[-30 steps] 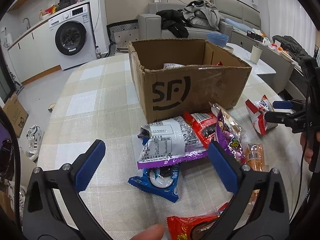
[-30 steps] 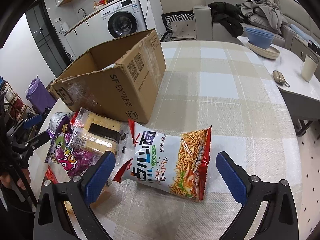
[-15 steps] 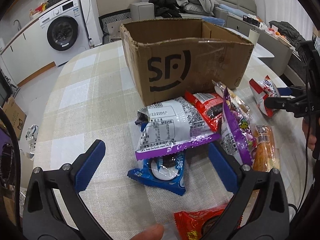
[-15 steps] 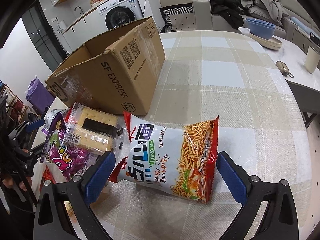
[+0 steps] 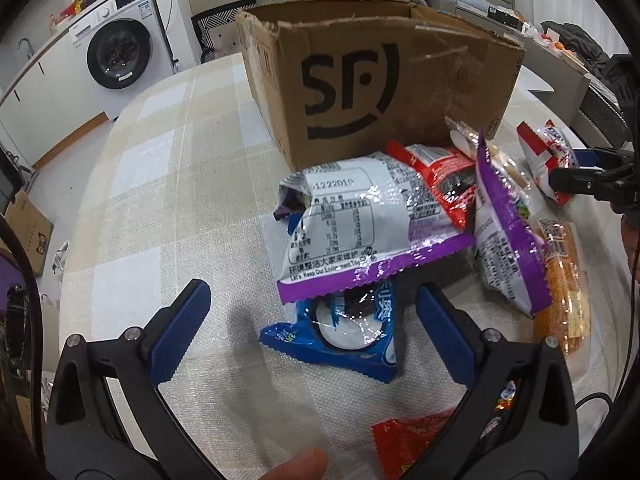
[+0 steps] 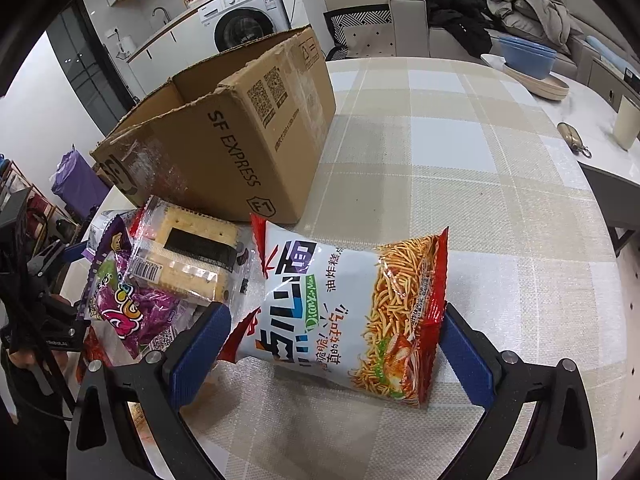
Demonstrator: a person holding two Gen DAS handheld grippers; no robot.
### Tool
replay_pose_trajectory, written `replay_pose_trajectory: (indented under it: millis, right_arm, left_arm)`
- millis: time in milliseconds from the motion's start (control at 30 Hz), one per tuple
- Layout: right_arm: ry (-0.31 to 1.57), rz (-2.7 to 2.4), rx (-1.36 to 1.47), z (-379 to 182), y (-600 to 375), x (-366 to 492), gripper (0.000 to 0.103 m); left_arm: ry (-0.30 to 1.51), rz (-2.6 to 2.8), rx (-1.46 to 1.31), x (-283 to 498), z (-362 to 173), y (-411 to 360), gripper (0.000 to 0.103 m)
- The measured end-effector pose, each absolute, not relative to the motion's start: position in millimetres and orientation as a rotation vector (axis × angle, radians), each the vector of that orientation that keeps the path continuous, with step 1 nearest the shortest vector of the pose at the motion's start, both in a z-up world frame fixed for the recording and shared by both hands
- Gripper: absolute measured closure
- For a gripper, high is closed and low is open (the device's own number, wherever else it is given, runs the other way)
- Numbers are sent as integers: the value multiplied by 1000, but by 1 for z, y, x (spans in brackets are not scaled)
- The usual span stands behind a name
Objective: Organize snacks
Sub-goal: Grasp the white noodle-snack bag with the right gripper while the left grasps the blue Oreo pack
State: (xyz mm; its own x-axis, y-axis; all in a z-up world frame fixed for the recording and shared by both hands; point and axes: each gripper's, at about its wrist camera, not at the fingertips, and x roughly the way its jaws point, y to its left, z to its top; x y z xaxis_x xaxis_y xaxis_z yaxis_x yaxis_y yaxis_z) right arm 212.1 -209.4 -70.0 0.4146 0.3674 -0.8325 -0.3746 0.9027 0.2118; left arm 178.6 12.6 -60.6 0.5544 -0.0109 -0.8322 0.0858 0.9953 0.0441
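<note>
An open SF cardboard box point(image 5: 380, 92) stands on the checked table; it also shows in the right wrist view point(image 6: 240, 136). My left gripper point(image 5: 310, 330) is open, its jaws either side of a blue cookie packet point(image 5: 344, 332) that lies under a white-and-purple snack bag point(image 5: 360, 224). A red packet point(image 5: 444, 184), a purple bag point(image 5: 508, 236) and an orange packet point(image 5: 564, 280) lie beside them. My right gripper point(image 6: 334, 354) is open around a white-and-red noodle snack bag point(image 6: 352, 308), its pads close to the bag's ends.
A cracker pack point(image 6: 192, 252) and a purple candy bag point(image 6: 132, 308) lie left of the noodle bag. A red packet point(image 5: 424, 440) lies near the left gripper's right finger. Bowls point(image 6: 528, 60) and a cup point(image 6: 628, 124) sit on a side table at right.
Both grippers moved forward and down toward the snacks. The blue cookie packet now sits between the left jaws, and the noodle bag sits between the right jaws.
</note>
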Motion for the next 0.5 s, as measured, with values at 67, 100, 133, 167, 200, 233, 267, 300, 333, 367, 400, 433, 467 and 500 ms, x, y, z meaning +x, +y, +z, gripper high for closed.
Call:
replay_pose_trajectory:
  millis: [67, 100, 133, 167, 200, 233, 267, 300, 333, 367, 400, 433, 467, 500]
  right_arm:
    - [1045, 468, -8, -70, -209, 212, 1]
    - [1045, 468, -8, -71, -209, 212, 1]
    - [1046, 468, -7, -71, -209, 212, 1]
    - [1050, 470, -3, -71, -209, 212, 1]
    - [1053, 474, 0, -71, -209, 213, 1]
    - [1055, 476, 0, -71, -209, 213, 1]
    - [1057, 478, -1, -71, -208, 212, 1]
    - [1061, 480, -4, -72, -208, 212, 1]
    - [1063, 481, -6, -72, -207, 212, 1]
    - [1063, 478, -12, -72, -206, 212, 1]
    - [1064, 476, -14, -73, -206, 212, 1]
    - [1064, 477, -13, -73, -206, 212, 1]
    - [1063, 477, -15, -73, -205, 212, 1]
    - [1064, 477, -16, -73, -205, 212, 1]
  left_arm:
    - [993, -48, 87, 181, -64, 13, 1]
    - [995, -49, 85, 182, -65, 13, 1]
    - [995, -53, 80, 181, -66, 16, 2]
    - [995, -61, 74, 181, -66, 18, 2]
    - [993, -69, 70, 181, -66, 20, 4]
    - [992, -77, 67, 182, -67, 20, 7]
    - [993, -85, 69, 183, -68, 20, 10]
    - [998, -92, 72, 182, -69, 20, 12]
    - [995, -101, 71, 182, -69, 20, 15]
    - [993, -112, 70, 183, -70, 20, 19]
    - [993, -119, 69, 181, -68, 19, 21]
    - [990, -126, 67, 182, -68, 19, 25]
    - [985, -134, 65, 180, -67, 19, 31]
    - [981, -145, 61, 181, -68, 19, 33]
